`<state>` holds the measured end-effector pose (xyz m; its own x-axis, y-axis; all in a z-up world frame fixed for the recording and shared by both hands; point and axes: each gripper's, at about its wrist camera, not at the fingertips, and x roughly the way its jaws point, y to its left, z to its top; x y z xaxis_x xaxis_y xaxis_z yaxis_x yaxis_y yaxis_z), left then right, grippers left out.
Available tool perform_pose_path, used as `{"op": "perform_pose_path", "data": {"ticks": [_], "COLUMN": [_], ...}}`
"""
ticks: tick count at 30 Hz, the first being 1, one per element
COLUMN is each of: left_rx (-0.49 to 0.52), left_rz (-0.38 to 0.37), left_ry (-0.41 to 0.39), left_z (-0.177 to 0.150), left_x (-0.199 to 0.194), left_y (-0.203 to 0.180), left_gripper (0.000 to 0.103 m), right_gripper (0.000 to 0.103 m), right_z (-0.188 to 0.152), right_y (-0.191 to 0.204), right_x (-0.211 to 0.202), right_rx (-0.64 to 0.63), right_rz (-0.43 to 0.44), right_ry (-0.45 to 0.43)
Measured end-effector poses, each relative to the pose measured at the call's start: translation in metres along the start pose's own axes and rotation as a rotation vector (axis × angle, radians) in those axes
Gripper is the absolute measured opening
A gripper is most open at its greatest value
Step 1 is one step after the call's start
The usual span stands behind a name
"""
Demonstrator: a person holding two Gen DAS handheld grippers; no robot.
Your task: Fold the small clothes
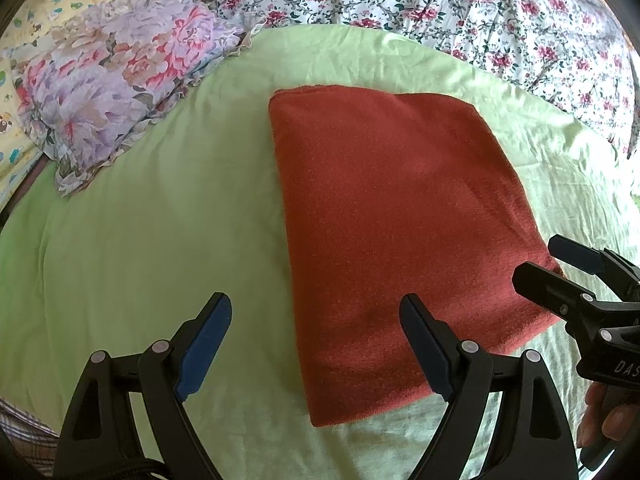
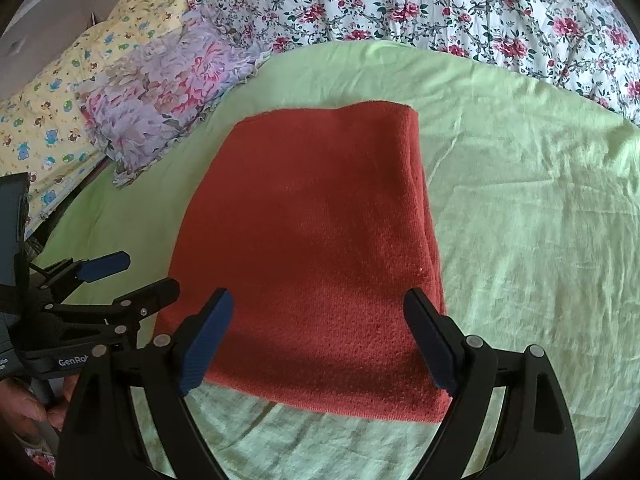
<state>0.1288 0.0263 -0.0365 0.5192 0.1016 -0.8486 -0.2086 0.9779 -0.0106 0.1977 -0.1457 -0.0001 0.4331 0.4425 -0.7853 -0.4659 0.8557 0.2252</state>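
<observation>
A rust-red cloth [image 1: 392, 216] lies folded into a flat rectangle on the light green sheet [image 1: 152, 240]; it also shows in the right wrist view [image 2: 312, 248]. My left gripper [image 1: 316, 320] is open and empty, above the cloth's near left edge. My right gripper [image 2: 318, 312] is open and empty, above the cloth's near edge. The right gripper shows in the left wrist view [image 1: 556, 264] at the cloth's right corner. The left gripper shows in the right wrist view [image 2: 132, 272] at the cloth's left corner.
A purple floral pillow [image 1: 116, 96] lies at the far left on the green sheet [image 2: 520, 200]. A white quilt with red flowers [image 1: 460, 12] is bunched along the far side. A yellow patterned pillow [image 2: 60, 112] lies beyond the purple pillow [image 2: 160, 100].
</observation>
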Motion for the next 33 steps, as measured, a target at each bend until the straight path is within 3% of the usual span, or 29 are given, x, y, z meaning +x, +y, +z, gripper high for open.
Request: {"op": "perform_pose_path", "data": {"ticks": [33], "left_rx": [0.013], "left_rz": [-0.006], "left_ry": [0.013], "left_z": [0.0079], "left_x": [0.0054], "left_y": [-0.0043], "left_gripper": [0.087], "right_gripper": [0.087], "right_z": [0.0025], "right_y": [-0.0042], "right_x": [-0.0017], "right_rx": [0.033], "right_rz": [0.002], "right_ry": [-0.003]}}
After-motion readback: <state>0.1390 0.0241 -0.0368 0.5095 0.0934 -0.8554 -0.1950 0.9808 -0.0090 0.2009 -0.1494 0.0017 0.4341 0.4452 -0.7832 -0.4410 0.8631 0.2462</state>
